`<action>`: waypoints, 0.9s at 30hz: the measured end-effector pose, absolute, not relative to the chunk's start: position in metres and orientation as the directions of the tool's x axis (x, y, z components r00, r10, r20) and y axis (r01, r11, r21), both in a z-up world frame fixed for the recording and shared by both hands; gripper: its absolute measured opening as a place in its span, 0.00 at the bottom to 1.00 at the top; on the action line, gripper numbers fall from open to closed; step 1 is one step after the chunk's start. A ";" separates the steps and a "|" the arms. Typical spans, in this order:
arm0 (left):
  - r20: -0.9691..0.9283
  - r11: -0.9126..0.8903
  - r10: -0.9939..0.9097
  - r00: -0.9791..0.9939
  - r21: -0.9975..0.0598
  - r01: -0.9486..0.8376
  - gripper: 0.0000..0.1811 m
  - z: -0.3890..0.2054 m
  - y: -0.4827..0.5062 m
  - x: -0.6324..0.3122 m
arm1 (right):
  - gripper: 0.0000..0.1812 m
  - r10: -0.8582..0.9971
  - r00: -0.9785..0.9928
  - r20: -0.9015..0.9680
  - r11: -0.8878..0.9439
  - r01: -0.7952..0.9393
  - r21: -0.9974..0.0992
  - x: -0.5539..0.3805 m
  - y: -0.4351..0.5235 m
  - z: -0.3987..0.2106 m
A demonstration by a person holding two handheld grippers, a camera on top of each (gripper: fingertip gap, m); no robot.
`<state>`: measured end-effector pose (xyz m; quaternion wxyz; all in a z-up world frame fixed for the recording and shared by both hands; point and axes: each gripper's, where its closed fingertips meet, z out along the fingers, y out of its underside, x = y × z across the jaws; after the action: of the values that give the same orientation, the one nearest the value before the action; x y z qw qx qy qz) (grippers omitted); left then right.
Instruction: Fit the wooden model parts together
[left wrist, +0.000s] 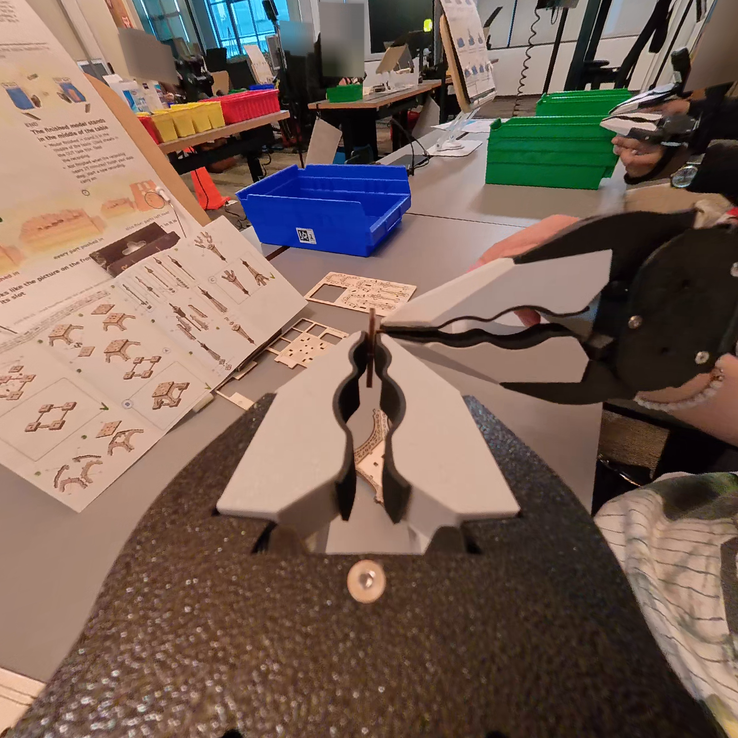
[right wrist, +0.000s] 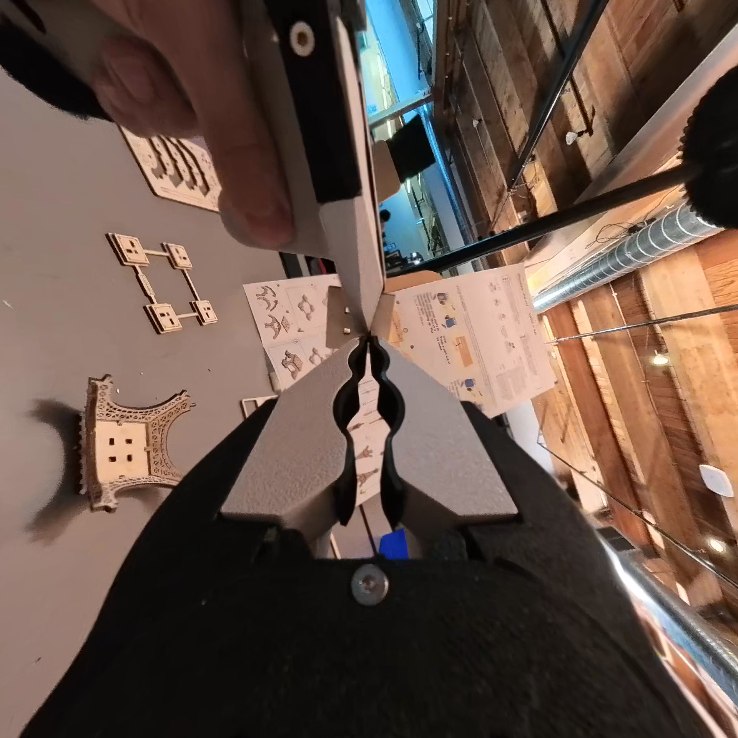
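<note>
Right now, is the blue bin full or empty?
Empty as far as it shows: the blue bin sits open on the table, its visible inner walls and divider bare. Its floor is hidden.

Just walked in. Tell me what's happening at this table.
A person is building a wooden tower model with two handheld claws. The left claw is shut on a thin wooden piece, edge-on to the camera, and the right claw pinches its upper end from the side. An arched tower base and square frame lie on the grey table.
</note>
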<state>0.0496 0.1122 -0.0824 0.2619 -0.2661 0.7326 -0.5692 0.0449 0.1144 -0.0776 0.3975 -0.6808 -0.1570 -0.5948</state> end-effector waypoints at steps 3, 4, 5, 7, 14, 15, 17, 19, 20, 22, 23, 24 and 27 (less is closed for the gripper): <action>-0.071 0.197 -0.700 -0.710 -0.976 -0.096 0.00 -0.085 0.112 0.052 | 0.00 -0.234 0.152 0.960 -0.676 0.684 -0.273 0.046 0.115 -0.081; -0.066 0.187 -0.705 -0.706 -0.978 -0.096 0.00 -0.086 0.112 0.054 | 0.00 -0.236 0.151 0.960 -0.681 0.680 -0.274 0.048 0.114 -0.082; -0.061 0.177 -0.710 -0.702 -0.980 -0.094 0.00 -0.086 0.111 0.055 | 0.00 -0.237 0.147 0.960 -0.680 0.681 -0.272 0.049 0.113 -0.082; -0.063 0.175 -0.716 -0.695 -0.980 -0.091 0.00 -0.086 0.109 0.056 | 0.00 -0.276 0.249 0.928 -0.642 0.671 -0.371 0.052 0.111 -0.081; -0.054 0.164 -0.722 -0.690 -0.982 -0.094 0.00 -0.084 0.115 0.057 | 0.00 -0.274 0.161 0.948 -0.685 0.659 -0.310 0.053 0.116 -0.083; -0.053 0.159 -0.724 -0.688 -0.983 -0.091 0.00 -0.083 0.115 0.057 | 0.00 -0.278 0.159 0.947 -0.680 0.664 -0.311 0.054 0.116 -0.082; -0.047 0.144 -0.726 -0.687 -0.986 -0.085 0.00 -0.081 0.114 0.057 | 0.00 -0.284 0.189 0.940 -0.659 0.674 -0.334 0.055 0.115 -0.080; -0.037 0.136 -0.725 -0.688 -0.986 -0.091 0.00 -0.081 0.113 0.057 | 0.00 -0.292 0.234 0.927 -0.644 0.669 -0.372 0.056 0.114 -0.079; -0.038 0.139 -0.726 -0.687 -0.986 -0.093 0.00 -0.081 0.114 0.057 | 0.00 -0.297 0.237 0.925 -0.647 0.662 -0.378 0.056 0.115 -0.080; -0.035 0.134 -0.723 -0.690 -0.987 -0.090 0.00 -0.080 0.115 0.057 | 0.00 -0.302 0.192 0.934 -0.670 0.654 -0.351 0.055 0.117 -0.081; -0.025 0.123 -0.722 -0.691 -0.988 -0.092 0.00 -0.079 0.115 0.057 | 0.00 -0.296 0.158 0.942 -0.686 0.651 -0.325 0.055 0.117 -0.081; -0.019 0.111 -0.727 -0.686 -0.990 -0.089 0.00 -0.078 0.116 0.058 | 0.00 -0.301 0.142 0.943 -0.689 0.651 -0.318 0.055 0.117 -0.081; -0.011 0.104 -0.737 -0.676 -0.990 -0.097 0.00 -0.080 0.116 0.060 | 0.00 -0.298 0.135 0.945 -0.686 0.658 -0.310 0.059 0.118 -0.082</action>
<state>0.0597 0.1164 -0.0805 0.2676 -0.3006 0.6931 -0.5980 0.0586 0.1179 -0.0821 0.3714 -0.6553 -0.1372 -0.6432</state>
